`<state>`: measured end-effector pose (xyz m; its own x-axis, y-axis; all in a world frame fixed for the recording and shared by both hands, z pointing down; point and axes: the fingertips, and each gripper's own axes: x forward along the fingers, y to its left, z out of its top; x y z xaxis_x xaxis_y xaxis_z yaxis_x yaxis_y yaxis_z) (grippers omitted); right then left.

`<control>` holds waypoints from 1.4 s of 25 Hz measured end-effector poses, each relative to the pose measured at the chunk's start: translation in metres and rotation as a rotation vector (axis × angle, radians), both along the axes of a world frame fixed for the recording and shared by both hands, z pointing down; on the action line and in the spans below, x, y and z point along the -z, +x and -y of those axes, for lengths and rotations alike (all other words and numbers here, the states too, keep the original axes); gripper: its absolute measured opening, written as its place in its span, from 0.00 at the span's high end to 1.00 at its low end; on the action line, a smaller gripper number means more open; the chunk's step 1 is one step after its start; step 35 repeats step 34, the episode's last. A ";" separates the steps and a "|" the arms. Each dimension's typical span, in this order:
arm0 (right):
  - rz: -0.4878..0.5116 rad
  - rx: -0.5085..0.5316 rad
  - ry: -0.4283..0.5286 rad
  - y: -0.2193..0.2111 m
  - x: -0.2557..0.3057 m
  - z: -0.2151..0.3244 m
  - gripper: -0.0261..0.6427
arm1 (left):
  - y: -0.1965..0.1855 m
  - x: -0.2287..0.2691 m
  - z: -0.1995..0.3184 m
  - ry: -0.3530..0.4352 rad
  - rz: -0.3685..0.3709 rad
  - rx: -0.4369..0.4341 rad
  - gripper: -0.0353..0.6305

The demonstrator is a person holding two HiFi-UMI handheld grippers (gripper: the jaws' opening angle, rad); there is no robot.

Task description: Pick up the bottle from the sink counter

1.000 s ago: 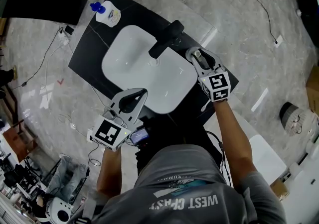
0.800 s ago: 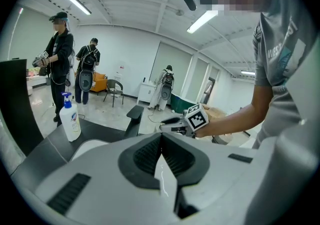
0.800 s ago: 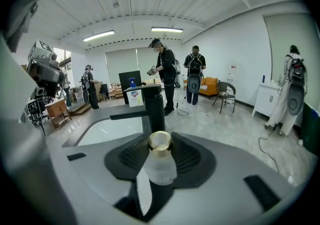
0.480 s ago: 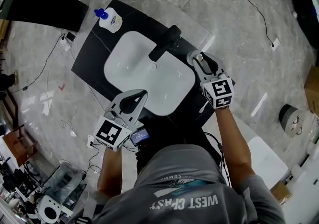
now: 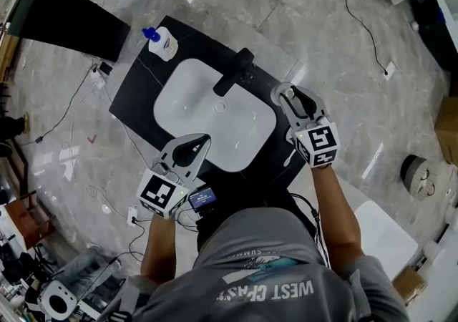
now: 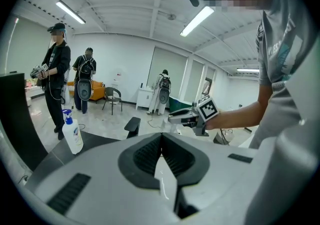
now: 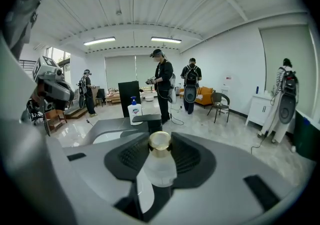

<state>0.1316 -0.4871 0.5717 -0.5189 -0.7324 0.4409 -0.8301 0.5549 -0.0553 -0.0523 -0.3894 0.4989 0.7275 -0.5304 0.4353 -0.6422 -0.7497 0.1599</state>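
Note:
My right gripper point(image 5: 285, 91) is shut on a small clear bottle point(image 7: 159, 165) with a gold cap, held upright between the pads. It hangs above the right end of the black sink counter point(image 5: 140, 79), right of the black faucet point(image 5: 233, 72). In the head view only the top of the small bottle point(image 5: 288, 88) shows between the jaws. My left gripper point(image 5: 201, 139) is over the near rim of the white sink point(image 5: 187, 96), jaws together with nothing in them; in its own view my left gripper point(image 6: 161, 137) also shows empty.
A white soap pump bottle point(image 5: 163, 43) with a blue head stands on the counter's far left corner. A black panel point(image 5: 70, 23) stands left of the counter. Cables lie on the marble floor. Several people stand in the room beyond the counter.
My right gripper has lifted with the small bottle in it, away from the counter. The left gripper has stayed over the sink's near rim.

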 end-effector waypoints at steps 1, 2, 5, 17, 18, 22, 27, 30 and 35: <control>-0.002 -0.002 0.003 0.001 0.003 -0.002 0.76 | 0.000 0.002 -0.001 0.004 0.000 0.001 0.94; -0.003 -0.004 0.006 0.002 0.006 -0.003 0.76 | 0.000 0.004 -0.002 0.008 -0.001 0.002 0.94; -0.004 -0.010 0.011 0.005 0.012 -0.009 0.76 | -0.001 0.008 -0.006 0.017 -0.001 0.004 0.94; -0.005 -0.035 0.033 0.013 0.031 -0.018 0.76 | -0.009 0.018 -0.016 0.037 0.003 0.028 0.94; -0.006 -0.035 0.035 0.014 0.032 -0.018 0.76 | -0.010 0.018 -0.016 0.037 0.003 0.029 0.94; -0.008 -0.034 0.040 0.015 0.036 -0.016 0.76 | -0.009 0.019 -0.016 0.040 0.001 0.029 0.94; -0.010 -0.033 0.041 0.017 0.040 -0.015 0.76 | -0.007 0.022 -0.016 0.045 -0.001 0.030 0.94; -0.013 -0.035 0.039 0.018 0.039 -0.014 0.76 | -0.008 0.023 -0.016 0.048 -0.001 0.031 0.94; -0.018 -0.035 0.033 0.019 0.037 -0.013 0.76 | -0.008 0.022 -0.016 0.047 -0.001 0.032 0.94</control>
